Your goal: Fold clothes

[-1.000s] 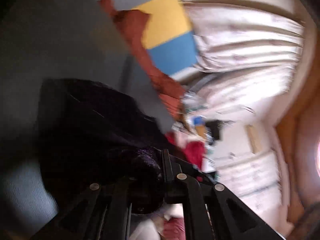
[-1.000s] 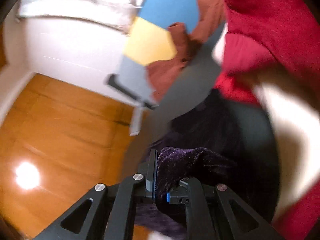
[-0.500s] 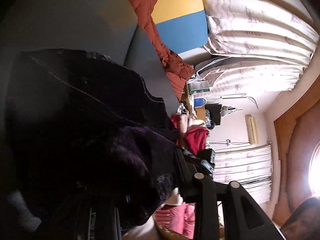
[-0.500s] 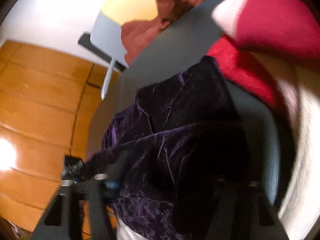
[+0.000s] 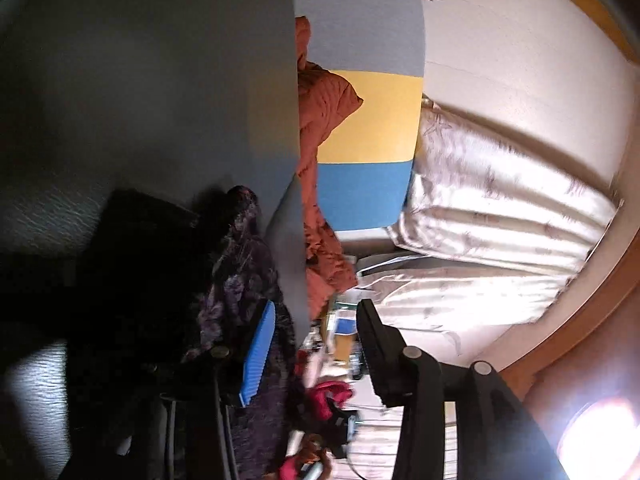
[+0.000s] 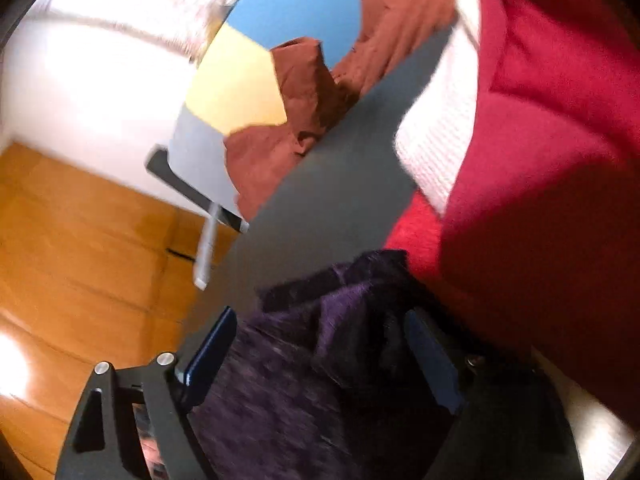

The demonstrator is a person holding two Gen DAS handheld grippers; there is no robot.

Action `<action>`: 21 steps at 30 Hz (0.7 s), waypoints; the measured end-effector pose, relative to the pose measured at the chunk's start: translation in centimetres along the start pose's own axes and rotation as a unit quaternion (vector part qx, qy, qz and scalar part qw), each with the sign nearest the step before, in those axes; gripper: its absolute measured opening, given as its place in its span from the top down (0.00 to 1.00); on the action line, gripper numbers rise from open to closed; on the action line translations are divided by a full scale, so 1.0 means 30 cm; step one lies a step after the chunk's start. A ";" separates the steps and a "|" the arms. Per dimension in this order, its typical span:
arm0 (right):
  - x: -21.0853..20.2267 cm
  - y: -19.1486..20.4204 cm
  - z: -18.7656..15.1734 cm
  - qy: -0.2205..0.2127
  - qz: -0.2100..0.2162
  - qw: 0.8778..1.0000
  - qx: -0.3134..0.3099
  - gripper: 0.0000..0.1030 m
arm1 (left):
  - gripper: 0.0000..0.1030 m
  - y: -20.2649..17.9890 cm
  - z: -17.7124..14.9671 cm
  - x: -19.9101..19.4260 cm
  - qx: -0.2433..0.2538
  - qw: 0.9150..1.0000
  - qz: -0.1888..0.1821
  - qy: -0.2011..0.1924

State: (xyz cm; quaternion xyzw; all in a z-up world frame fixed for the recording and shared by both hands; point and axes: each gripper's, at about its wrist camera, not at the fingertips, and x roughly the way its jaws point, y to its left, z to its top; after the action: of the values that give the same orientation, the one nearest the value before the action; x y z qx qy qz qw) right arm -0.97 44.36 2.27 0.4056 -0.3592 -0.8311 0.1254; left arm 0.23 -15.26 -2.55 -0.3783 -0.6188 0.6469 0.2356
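A dark purple velvet garment (image 5: pixel 236 280) lies bunched on the grey table (image 5: pixel 160 80). My left gripper (image 5: pixel 316 344) is open, its blue-padded finger (image 5: pixel 258 356) lying against the velvet, and it holds nothing. In the right wrist view the same velvet garment (image 6: pixel 304 360) lies between the fingers of my right gripper (image 6: pixel 320 352), which is open wide just above it. The views are tilted and blurred.
A rust-orange garment (image 6: pixel 304 120) drapes over the table's far edge (image 5: pixel 294 160) against a grey, yellow and blue chair (image 6: pixel 240 76). A red and white garment (image 6: pixel 540 140) lies by the velvet. Wooden floor (image 6: pixel 80 260) lies beyond the table; curtains (image 5: pixel 500 220) hang behind.
Both grippers were shut on the velvet garment a second ago. Both have since opened and let it go, and it now lies bunched on the table.
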 end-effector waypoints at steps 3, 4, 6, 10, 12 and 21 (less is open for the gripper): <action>-0.038 0.068 -0.046 0.005 -0.052 0.994 -0.092 0.21 | 0.57 -0.026 -0.069 0.010 0.067 0.996 0.053 0.021; -0.047 0.092 -0.067 0.005 -0.065 0.990 -0.124 0.21 | 0.57 -0.035 -0.092 0.013 0.090 0.993 0.070 0.028; -0.060 0.105 -0.104 0.016 -0.092 0.978 -0.186 0.22 | 0.57 -0.053 -0.138 0.019 0.134 0.984 0.105 0.042; -0.009 0.107 -0.107 0.057 -0.103 0.972 -0.201 0.26 | 0.57 -0.088 -0.230 0.032 0.222 0.957 0.174 0.069; 0.040 0.099 -0.087 0.083 -0.119 0.970 -0.197 0.48 | 0.57 -0.105 -0.276 0.038 0.265 0.938 0.207 0.082; 0.063 0.085 0.129 -0.027 -0.141 0.980 -0.138 0.39 | 0.57 -0.083 -0.297 -0.037 0.272 0.936 0.212 0.076</action>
State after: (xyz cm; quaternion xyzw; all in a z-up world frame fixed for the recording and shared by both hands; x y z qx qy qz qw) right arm -5.34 43.54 4.55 0.4080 -0.1836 -0.8928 0.0518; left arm 7.46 -10.25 0.57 -0.4701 -0.3052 0.7945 0.2336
